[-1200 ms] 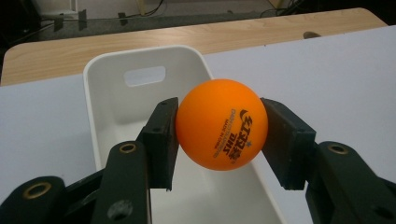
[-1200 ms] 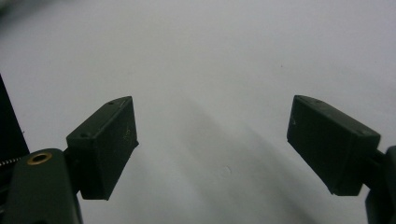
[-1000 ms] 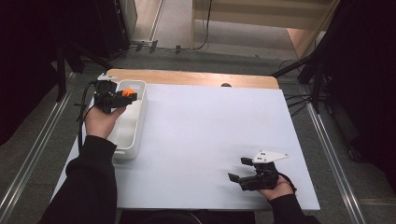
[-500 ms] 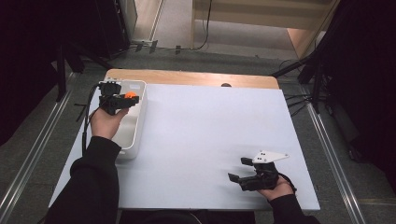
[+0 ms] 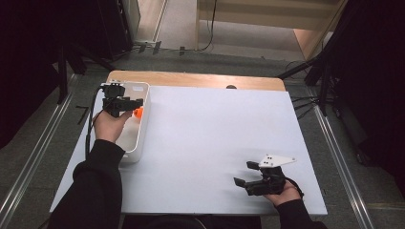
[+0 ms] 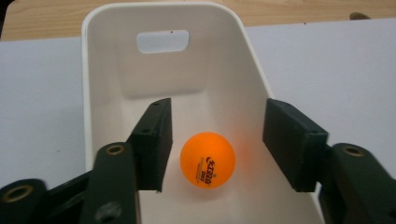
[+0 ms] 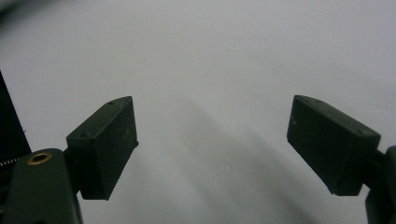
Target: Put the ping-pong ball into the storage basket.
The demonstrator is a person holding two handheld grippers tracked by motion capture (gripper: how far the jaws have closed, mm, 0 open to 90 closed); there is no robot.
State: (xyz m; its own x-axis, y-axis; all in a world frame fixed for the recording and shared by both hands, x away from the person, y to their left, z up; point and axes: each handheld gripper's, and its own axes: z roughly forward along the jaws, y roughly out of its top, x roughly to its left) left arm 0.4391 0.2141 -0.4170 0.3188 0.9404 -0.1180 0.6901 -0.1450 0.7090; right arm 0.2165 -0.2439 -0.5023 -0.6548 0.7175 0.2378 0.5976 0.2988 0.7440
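Jaws apart around orange ball (image 6: 207, 159)

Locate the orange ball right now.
The orange ball lies inside the white bin at the table's left, between the left gripper's parted fingers.

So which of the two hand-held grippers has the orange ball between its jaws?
The left hand-held gripper, over the white bin: its jaws have just been opening, and the orange ball sits loose between them. The right hand-held gripper stands open over bare table.
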